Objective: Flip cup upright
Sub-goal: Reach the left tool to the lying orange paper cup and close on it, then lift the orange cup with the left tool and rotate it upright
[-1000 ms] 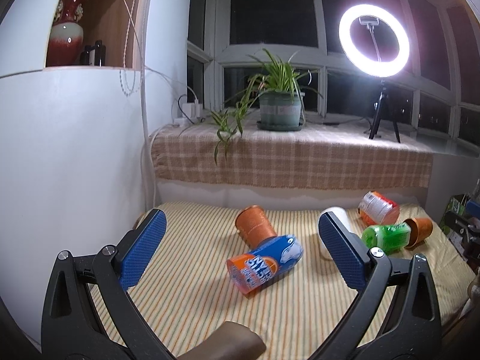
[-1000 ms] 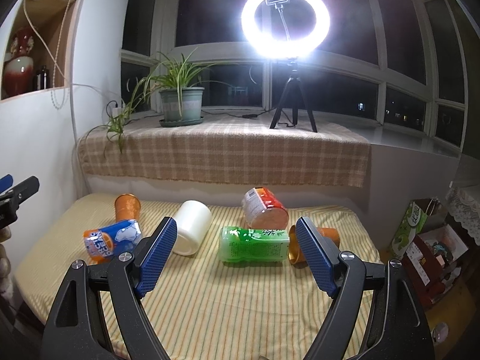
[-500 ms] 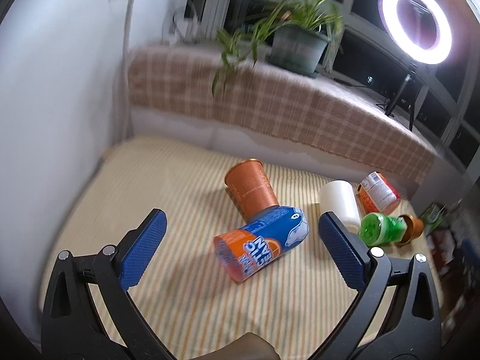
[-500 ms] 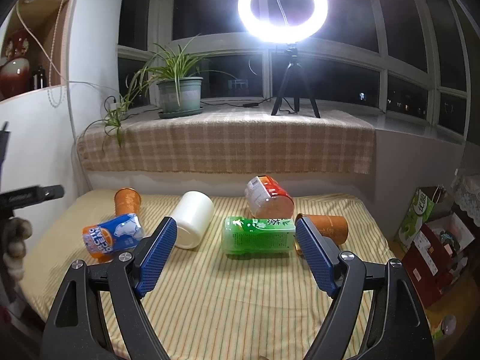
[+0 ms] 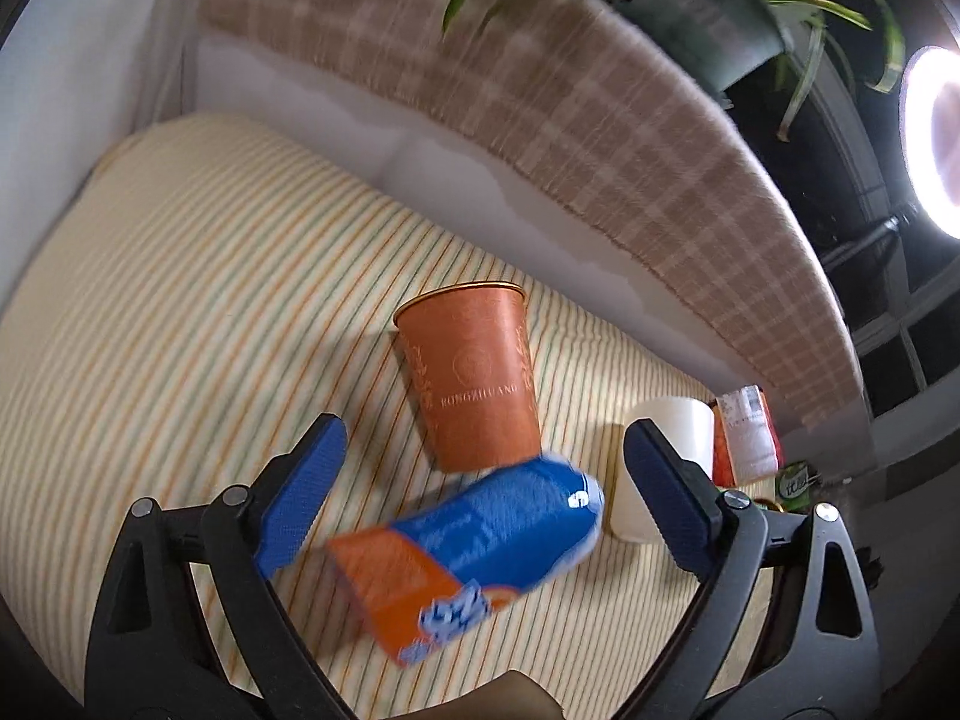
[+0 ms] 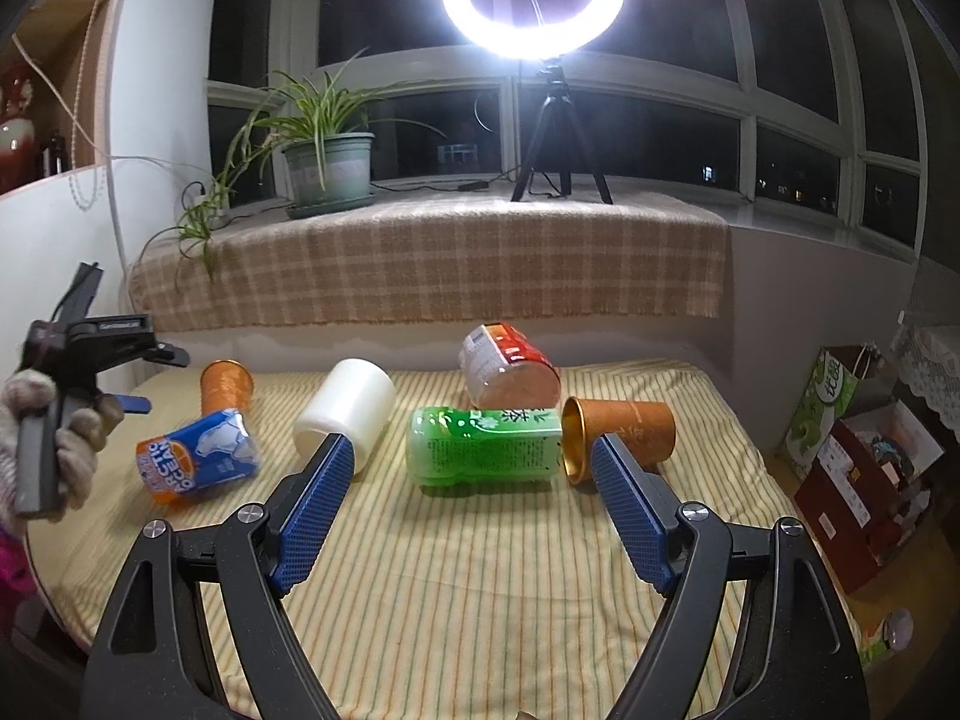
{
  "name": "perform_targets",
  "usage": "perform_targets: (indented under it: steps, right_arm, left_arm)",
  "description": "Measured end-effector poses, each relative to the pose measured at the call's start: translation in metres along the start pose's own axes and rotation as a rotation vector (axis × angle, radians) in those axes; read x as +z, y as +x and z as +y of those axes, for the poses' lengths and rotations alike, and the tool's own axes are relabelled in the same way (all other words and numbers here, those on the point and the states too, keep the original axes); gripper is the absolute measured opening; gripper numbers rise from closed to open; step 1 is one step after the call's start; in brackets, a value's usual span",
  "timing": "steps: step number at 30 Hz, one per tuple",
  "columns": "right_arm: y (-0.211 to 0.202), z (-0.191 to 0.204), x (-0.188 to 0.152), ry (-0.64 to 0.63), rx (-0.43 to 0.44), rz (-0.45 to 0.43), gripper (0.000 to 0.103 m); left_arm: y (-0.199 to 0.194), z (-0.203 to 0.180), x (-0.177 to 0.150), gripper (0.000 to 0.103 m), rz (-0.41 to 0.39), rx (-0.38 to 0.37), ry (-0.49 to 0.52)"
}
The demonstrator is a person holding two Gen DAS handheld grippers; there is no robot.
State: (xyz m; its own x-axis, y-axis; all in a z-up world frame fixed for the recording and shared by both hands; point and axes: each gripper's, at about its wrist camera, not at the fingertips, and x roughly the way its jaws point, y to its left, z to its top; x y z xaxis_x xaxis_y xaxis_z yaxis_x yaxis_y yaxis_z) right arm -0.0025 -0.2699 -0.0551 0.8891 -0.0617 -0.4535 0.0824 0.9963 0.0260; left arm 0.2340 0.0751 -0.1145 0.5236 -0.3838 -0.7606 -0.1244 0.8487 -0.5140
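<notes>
Two orange paper cups lie tipped on the striped mattress (image 6: 480,570), and the one nearest the left gripper (image 5: 480,480) reads as the target. This orange cup (image 5: 474,384) rests on its side with its gold rim pointing toward the plaid-covered sill (image 5: 570,120) and its base touching the blue-and-orange Arctic Ocean can (image 5: 480,546). The can lies across the cup's closed end, between it and the gripper, so a grasp probably has to come over or around the can.

The left gripper hangs above the can with its jaws spread wide and nothing between them, tilted downward, seemingly so the blue pads can straddle the cup's body. That wide spread suits the cup's width; a thin paper wall would likely dent under a hard squeeze.

Just beside the can, away from the white wall, a white cup (image 5: 666,450) lies on its side, with a red-and-white can (image 5: 747,432) beyond it.

From the right wrist view, a green tea bottle (image 6: 486,444) lies near the white cup, its end touching the mouth of the second orange cup (image 6: 618,429). The right gripper (image 6: 474,516) hovers well back over the mattress, jaws wide and empty, probably left idle.
</notes>
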Motion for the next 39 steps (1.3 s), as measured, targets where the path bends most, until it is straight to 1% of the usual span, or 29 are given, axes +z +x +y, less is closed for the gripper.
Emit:
perform_targets:
  steps: [6,8,12,15,17,19,22,24,31,36,39]
  right_arm:
    - [0.004,-0.005,-0.003,0.005,-0.013,0.012,0.081]
    - [0.005,-0.008,-0.004,0.011,-0.018,0.018,0.081]
    - [0.006,-0.014,-0.008,0.021,-0.031,0.028,0.081]
    - [0.006,-0.019,-0.009,0.027,-0.040,0.031,0.081]
    - [0.007,-0.021,-0.010,0.032,-0.044,0.034,0.081]
    - [0.008,-0.023,-0.010,0.036,-0.047,0.036,0.081]
    - [0.008,-0.025,-0.011,0.038,-0.048,0.038,0.081]
    - [0.009,-0.025,-0.011,0.040,-0.049,0.040,0.081]
    - [0.010,-0.025,-0.013,0.041,-0.051,0.042,0.081]
    - [0.009,-0.026,-0.013,0.041,-0.054,0.037,0.081]
    - [0.006,-0.026,-0.013,0.040,-0.054,0.032,0.081]
  left_arm:
    - [0.028,0.006,0.018,0.093,0.043,0.001,-0.055]
    - [0.037,0.004,0.021,0.086,0.056,0.004,-0.061]
    - [0.053,0.002,0.023,0.085,0.079,0.030,-0.045]
    - [0.060,0.004,0.025,0.083,0.091,0.030,-0.055]
    - [0.063,0.005,0.025,0.078,0.096,0.037,-0.054]
    - [0.066,0.005,0.025,0.076,0.106,0.049,-0.054]
    - [0.066,0.008,0.026,0.070,0.115,0.050,-0.057]
    - [0.066,0.008,0.026,0.067,0.111,0.055,-0.053]
    - [0.060,0.006,0.029,0.066,0.093,0.055,-0.028]
    - [0.048,-0.002,0.033,0.065,0.042,0.064,0.003]
    - [0.032,-0.006,0.035,0.065,0.004,0.058,0.028]
